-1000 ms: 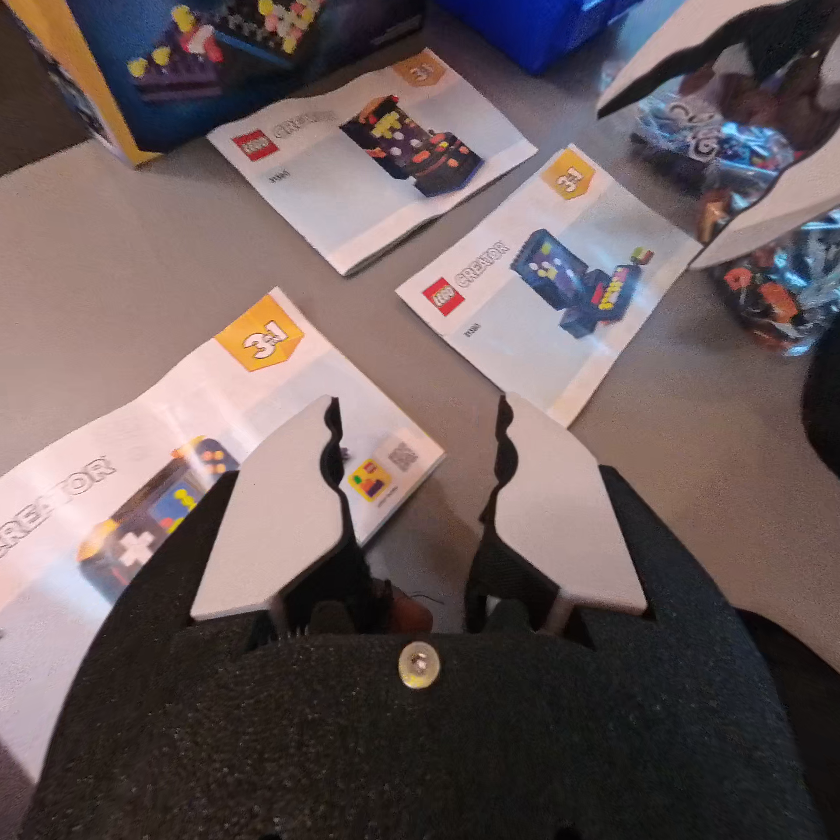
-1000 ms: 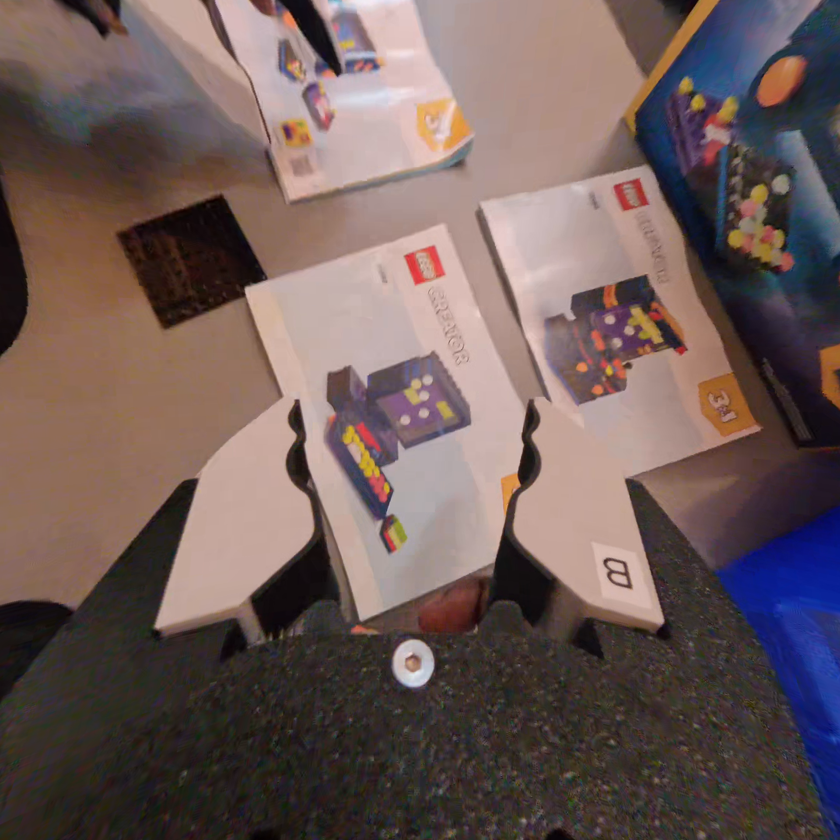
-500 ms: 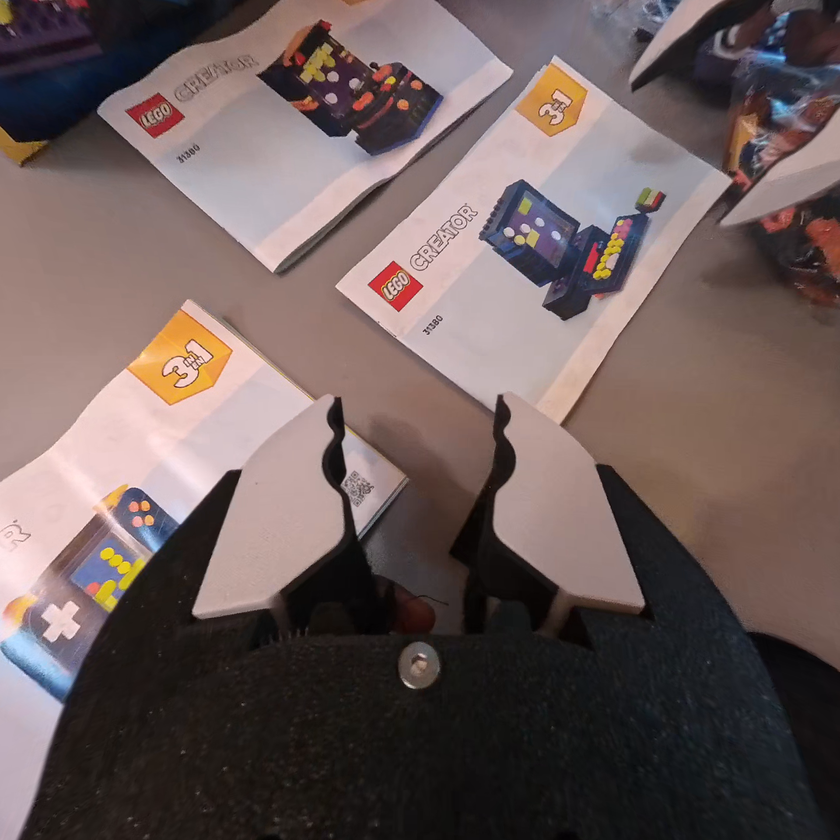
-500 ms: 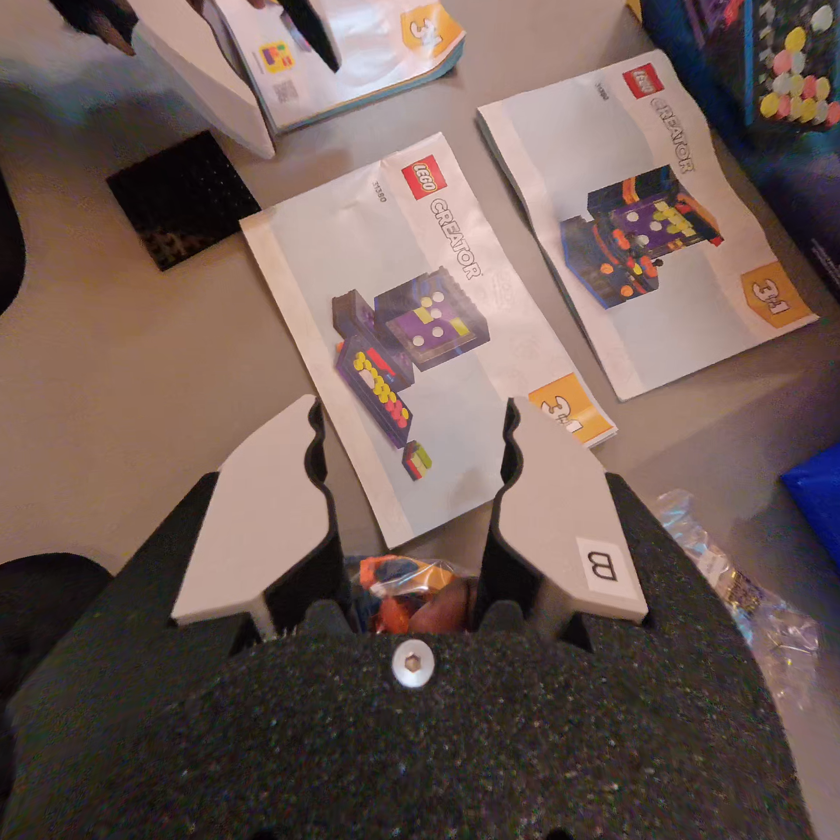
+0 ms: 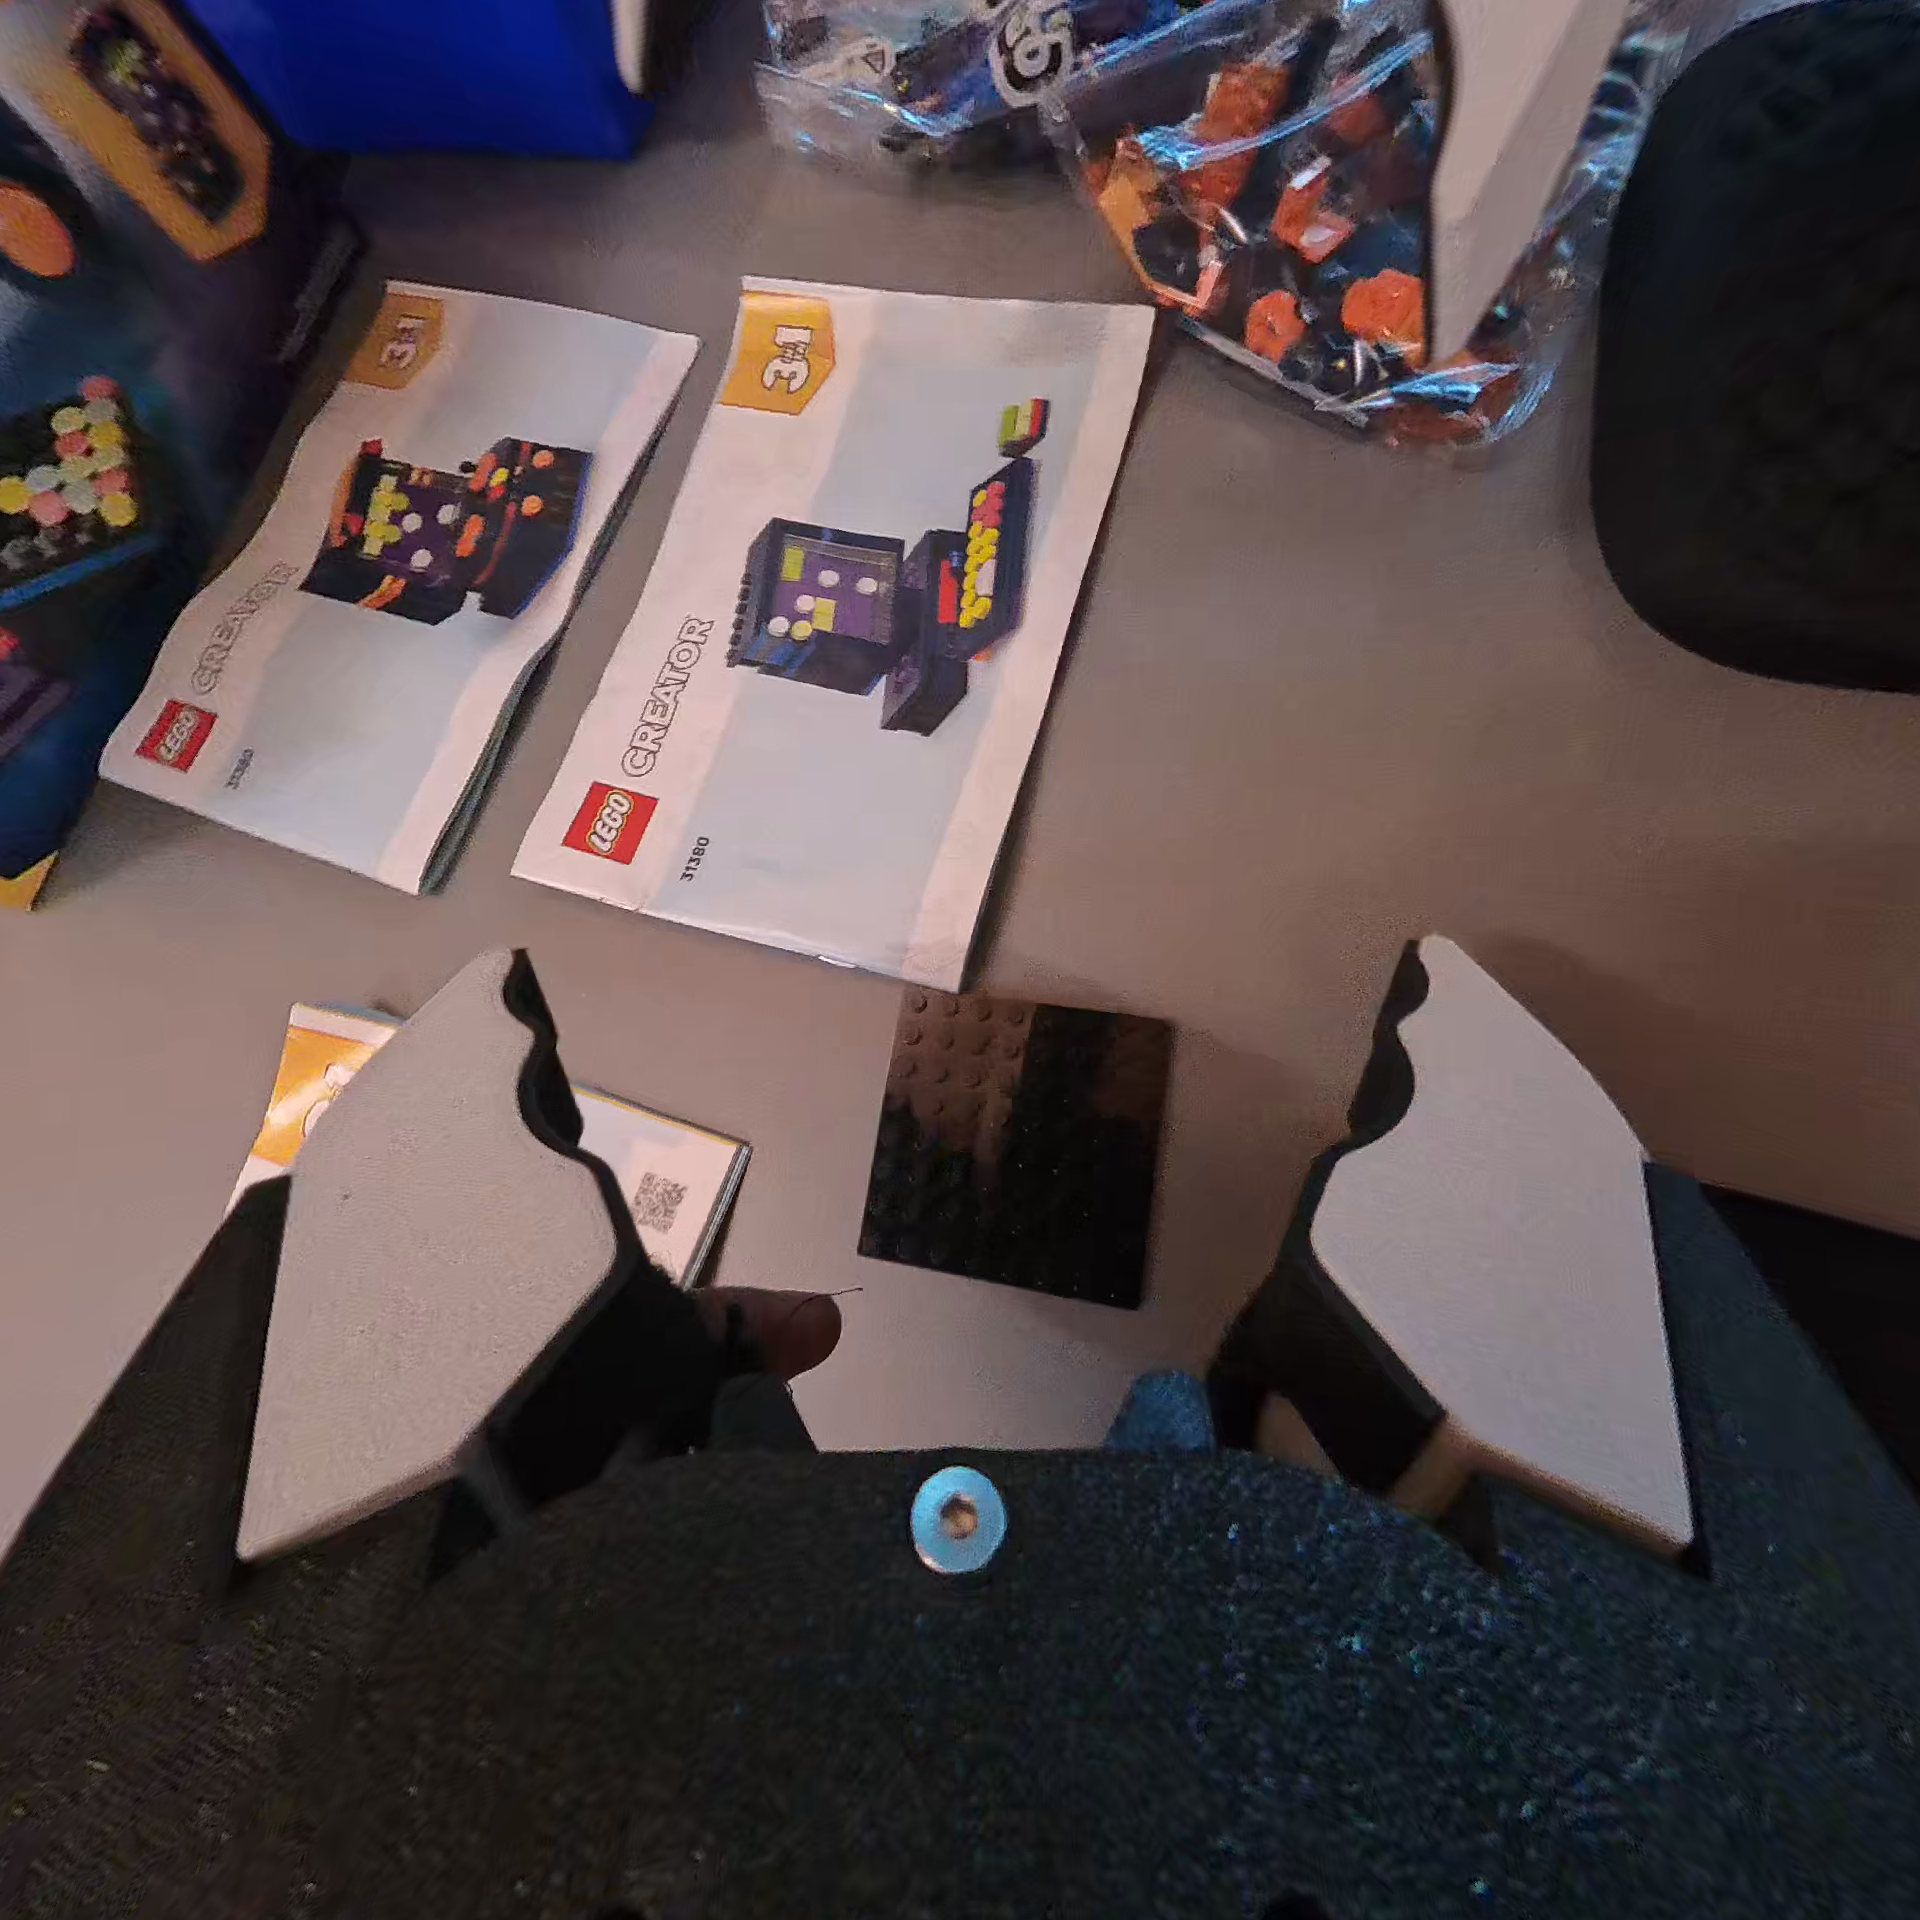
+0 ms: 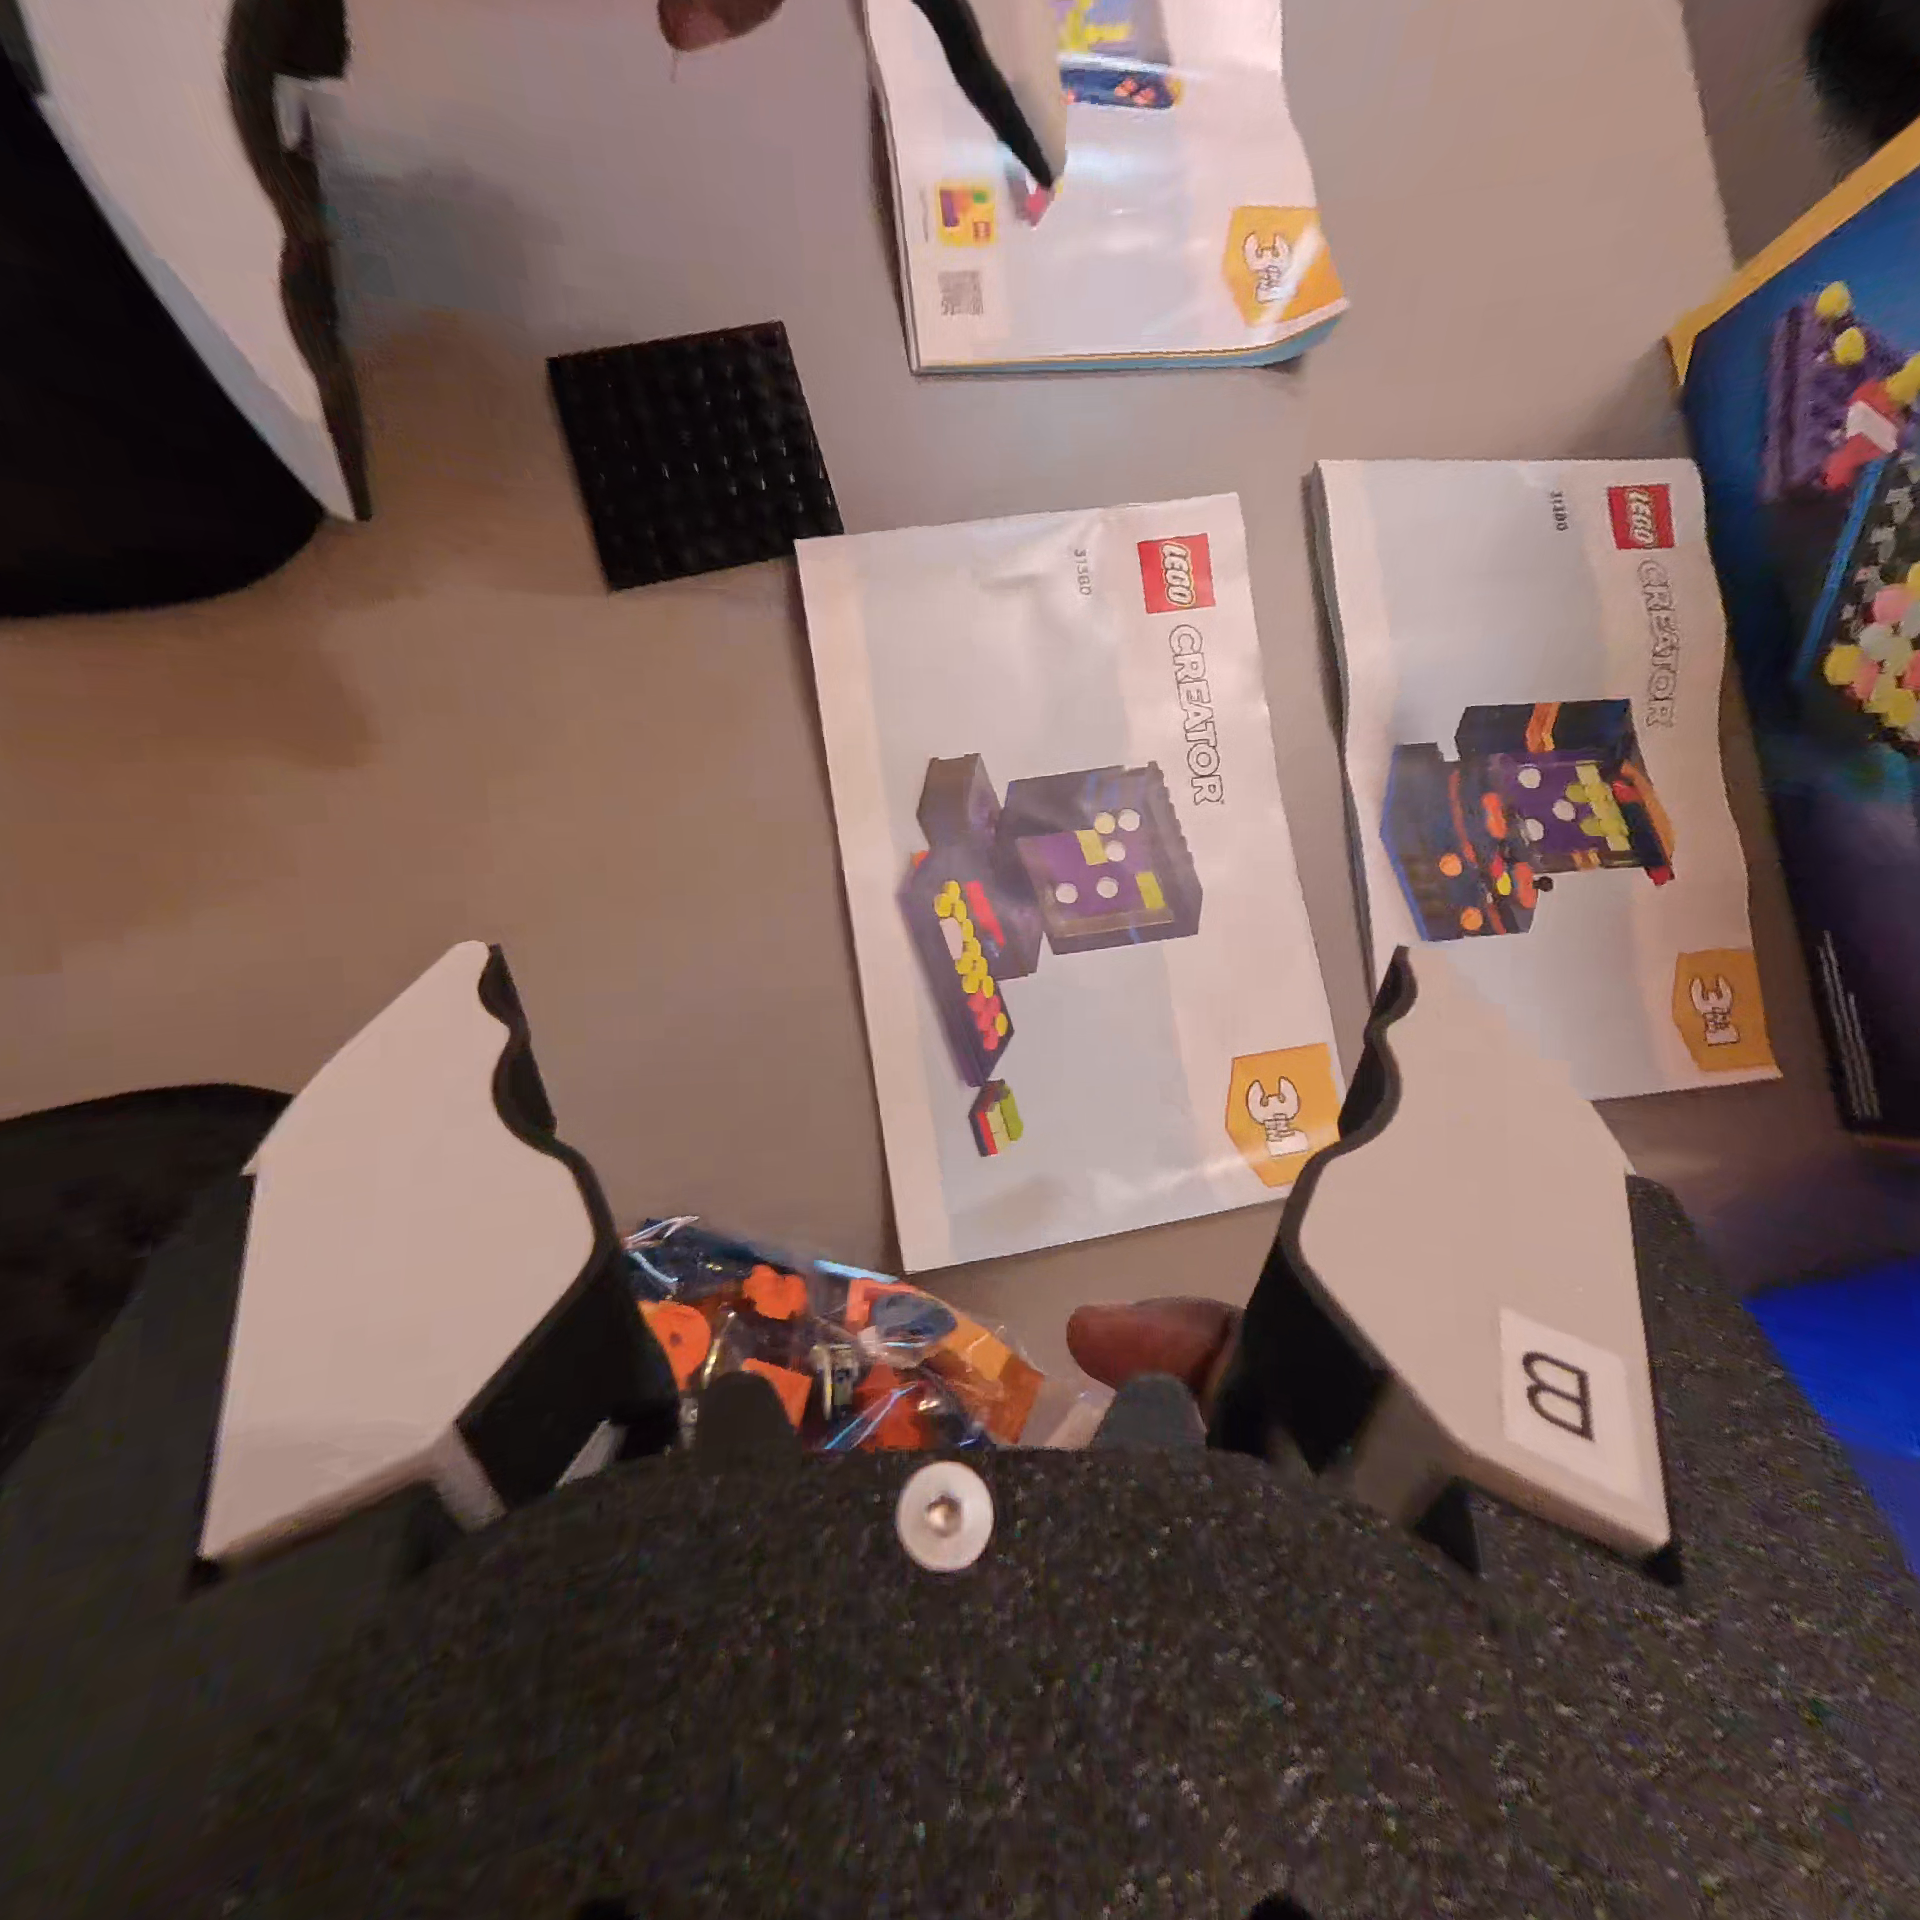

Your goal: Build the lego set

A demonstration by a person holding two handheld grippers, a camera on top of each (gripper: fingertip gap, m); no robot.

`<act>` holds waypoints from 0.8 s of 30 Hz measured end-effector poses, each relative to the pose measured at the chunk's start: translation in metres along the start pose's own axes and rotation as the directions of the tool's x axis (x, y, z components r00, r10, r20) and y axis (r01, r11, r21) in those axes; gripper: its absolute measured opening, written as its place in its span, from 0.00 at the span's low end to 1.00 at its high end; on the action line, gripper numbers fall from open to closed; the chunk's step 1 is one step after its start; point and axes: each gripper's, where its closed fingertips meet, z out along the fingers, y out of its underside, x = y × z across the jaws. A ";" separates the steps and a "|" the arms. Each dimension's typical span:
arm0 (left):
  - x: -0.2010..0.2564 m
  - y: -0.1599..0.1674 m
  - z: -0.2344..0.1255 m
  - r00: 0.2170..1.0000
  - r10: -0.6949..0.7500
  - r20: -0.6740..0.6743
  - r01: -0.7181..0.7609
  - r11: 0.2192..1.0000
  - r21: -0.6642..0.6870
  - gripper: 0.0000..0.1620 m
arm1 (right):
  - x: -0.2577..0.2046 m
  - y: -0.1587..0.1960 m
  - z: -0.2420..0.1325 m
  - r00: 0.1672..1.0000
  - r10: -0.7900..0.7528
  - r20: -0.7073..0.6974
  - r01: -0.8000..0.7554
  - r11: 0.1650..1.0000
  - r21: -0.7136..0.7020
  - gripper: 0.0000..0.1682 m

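Observation:
My left gripper (image 5: 966, 951) is wide open and empty, held above the grey table. A black studded baseplate (image 5: 1018, 1153) lies flat just beyond the gap between its jaws. It also shows in the right wrist view (image 6: 696, 457). My right gripper (image 6: 943, 954) is wide open too. A clear bag of orange and dark bricks (image 6: 831, 1351) lies under it, between the bases of its fingers, not gripped. The left wrist view shows this bag (image 5: 1299, 239) at the top right with a right finger (image 5: 1475, 156) over it.
Three instruction booklets lie on the table: the middle one (image 6: 1060, 862), one beside the box (image 6: 1527, 769), and one under my left gripper (image 6: 1101, 187). The set's box (image 6: 1829, 623) stands at the edge. A blue container (image 5: 436, 73) and another bag (image 5: 914, 73) are behind.
Both grippers have opened much wider. The left one has swung so the baseplate now lies in front of it. The right one has pulled back over the bag of bricks.

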 end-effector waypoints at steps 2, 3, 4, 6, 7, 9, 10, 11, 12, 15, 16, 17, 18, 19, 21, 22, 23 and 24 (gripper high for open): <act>0.001 -0.006 0.004 1.000 -0.015 0.000 0.015 1.000 0.019 0.89 | 0.005 -0.005 0.005 1.000 0.004 -0.010 -0.004 1.000 0.016 0.85; 0.002 -0.008 0.006 1.000 -0.026 -0.003 0.026 0.999 0.031 0.87 | 0.009 -0.006 0.008 1.000 0.018 -0.016 -0.018 0.999 0.030 0.81; 0.003 -0.009 0.009 1.000 -0.031 -0.003 0.031 0.999 0.041 0.83 | 0.013 -0.006 0.012 0.999 0.035 -0.029 -0.033 0.999 0.041 0.74; 0.003 -0.009 0.012 0.999 -0.033 0.017 0.032 0.998 0.061 0.51 | 0.025 0.000 0.018 0.996 0.062 -0.062 -0.059 0.997 0.057 0.49; 0.004 -0.010 0.011 1.000 -0.002 0.017 0.001 0.997 0.072 0.01 | 0.029 0.004 0.021 0.994 0.075 -0.074 -0.071 0.996 0.058 0.28; 0.001 -0.011 0.009 0.997 0.001 0.082 -0.007 0.997 0.081 0.00 | 0.036 0.018 0.027 0.992 0.096 -0.084 -0.095 0.995 0.016 0.00; -0.003 -0.012 0.007 0.991 0.011 0.133 -0.023 0.996 0.085 0.00 | 0.038 0.025 0.030 0.991 0.106 -0.087 -0.108 0.994 -0.014 0.00; -0.005 -0.014 0.004 0.987 0.023 0.162 -0.040 0.994 0.101 0.00 | 0.037 0.030 0.032 0.990 0.114 -0.082 -0.116 0.993 -0.028 0.00; -0.003 -0.014 0.003 0.989 0.024 0.146 -0.040 0.993 0.111 0.00 | 0.036 0.031 0.033 0.990 0.123 -0.070 -0.124 0.992 -0.020 0.00; 0.001 -0.011 0.006 0.996 -0.038 0.081 0.027 0.991 0.132 0.00 | 0.036 0.029 0.032 0.987 0.144 -0.071 -0.144 0.990 0.007 0.00; 0.002 -0.010 0.007 0.996 -0.050 0.070 0.040 0.990 0.137 0.00 | 0.038 0.031 0.031 0.986 0.142 -0.089 -0.143 0.990 -0.007 0.00; 0.002 -0.009 0.007 0.996 -0.057 0.063 0.047 0.989 0.140 0.00 | 0.041 0.034 0.029 0.984 0.143 -0.107 -0.146 0.989 -0.021 0.00; 0.003 -0.008 0.007 0.997 -0.055 0.059 0.046 0.988 0.145 0.00 | 0.044 0.035 0.026 0.981 0.151 -0.123 -0.155 0.987 -0.028 0.00; 0.004 -0.008 0.007 0.997 -0.052 0.059 0.043 0.988 0.151 0.00 | 0.045 0.035 0.024 0.979 0.164 -0.123 -0.168 0.985 -0.027 0.00; 0.006 -0.005 0.009 0.998 -0.051 0.045 0.044 0.988 0.146 0.00 | 0.042 0.032 0.021 0.980 0.173 -0.097 -0.174 0.985 -0.012 0.00; 0.006 -0.004 0.010 0.998 -0.052 0.045 0.045 0.989 0.140 0.00 | 0.039 0.030 0.022 0.983 0.167 -0.079 -0.168 0.986 -0.005 0.00; 0.006 -0.003 0.012 0.998 -0.050 0.043 0.044 0.990 0.135 0.00 | 0.035 0.028 0.023 0.985 0.160 -0.063 -0.161 0.987 -0.006 0.00; 0.006 -0.002 0.012 0.998 -0.048 0.042 0.042 0.990 0.131 0.00 | 0.032 0.027 0.025 0.987 0.150 -0.053 -0.151 0.988 -0.015 0.00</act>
